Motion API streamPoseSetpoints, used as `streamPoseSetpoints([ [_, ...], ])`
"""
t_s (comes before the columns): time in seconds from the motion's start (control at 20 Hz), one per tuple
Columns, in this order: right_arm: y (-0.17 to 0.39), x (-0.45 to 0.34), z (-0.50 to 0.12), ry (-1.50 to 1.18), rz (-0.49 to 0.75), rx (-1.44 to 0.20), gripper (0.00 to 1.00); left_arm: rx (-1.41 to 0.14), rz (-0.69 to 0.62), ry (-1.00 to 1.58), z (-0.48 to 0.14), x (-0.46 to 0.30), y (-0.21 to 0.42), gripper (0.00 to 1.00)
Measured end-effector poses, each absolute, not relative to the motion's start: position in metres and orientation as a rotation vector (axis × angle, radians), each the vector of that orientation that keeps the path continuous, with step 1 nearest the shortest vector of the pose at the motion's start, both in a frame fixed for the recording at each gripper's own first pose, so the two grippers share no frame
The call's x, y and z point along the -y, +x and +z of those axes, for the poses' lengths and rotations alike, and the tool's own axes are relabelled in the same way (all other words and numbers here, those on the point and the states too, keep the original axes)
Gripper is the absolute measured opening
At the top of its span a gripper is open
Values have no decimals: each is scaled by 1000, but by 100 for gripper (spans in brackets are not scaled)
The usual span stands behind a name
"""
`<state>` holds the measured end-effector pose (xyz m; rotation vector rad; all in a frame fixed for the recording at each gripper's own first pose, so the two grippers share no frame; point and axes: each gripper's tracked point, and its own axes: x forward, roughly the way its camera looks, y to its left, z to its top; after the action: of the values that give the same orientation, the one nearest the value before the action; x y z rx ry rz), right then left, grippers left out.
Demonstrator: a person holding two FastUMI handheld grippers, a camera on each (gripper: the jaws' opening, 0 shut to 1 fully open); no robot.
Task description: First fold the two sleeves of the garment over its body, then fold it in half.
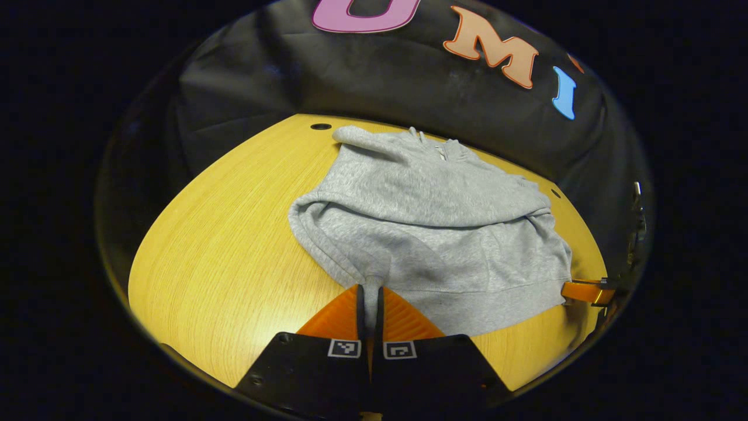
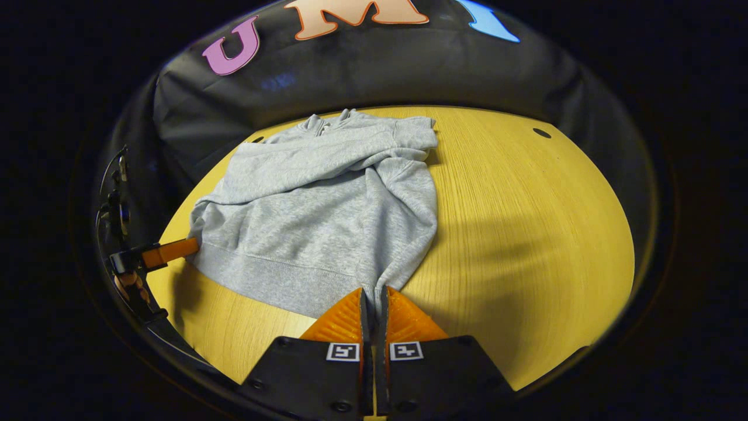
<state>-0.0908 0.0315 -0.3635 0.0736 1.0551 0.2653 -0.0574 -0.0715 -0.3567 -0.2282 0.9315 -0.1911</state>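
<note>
1. In the left gripper view, the left gripper (image 1: 370, 304) has its fingers pressed together on a pinch of grey cloth at the near hem corner of the garment (image 1: 426, 228).
2. In the right gripper view, the right gripper (image 2: 374, 307) is clamped the same way on the hem's other corner; how deep the cloth runs between the fingers we can't see.
3. Outward, we see both sleeves folded across the body, the garment lying flat on the yellow wooden table (image 2: 526, 234), collar toward the black cloth wall (image 2: 362, 76).
4. At each view's edge the other gripper shows, cut off by the rim, its holding hand hard to make out.
</note>
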Motion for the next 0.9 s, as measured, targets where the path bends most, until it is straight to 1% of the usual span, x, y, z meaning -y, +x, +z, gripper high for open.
streamPoseSetpoints([
  [0.1, -91, -31, -358, 114, 266, -1075, 5, -968, -199, -211, -357, 71, -59, 0],
  [0.35, -94, -26, -345, 170, 265, -1085, 5, -1013, -282, -176, -351, 72, -78, 0],
  [0.5, -91, -25, -342, 161, 294, -1109, 5, -1037, -285, -201, -352, 72, -73, 0],
  [0.75, -80, -31, -316, 232, 310, -1067, 5, -1052, -264, -262, -342, 73, -72, 0],
  [0.9, -71, -37, -299, 282, 323, -1035, 5, -1009, -280, -286, -319, 75, -63, 0],
])
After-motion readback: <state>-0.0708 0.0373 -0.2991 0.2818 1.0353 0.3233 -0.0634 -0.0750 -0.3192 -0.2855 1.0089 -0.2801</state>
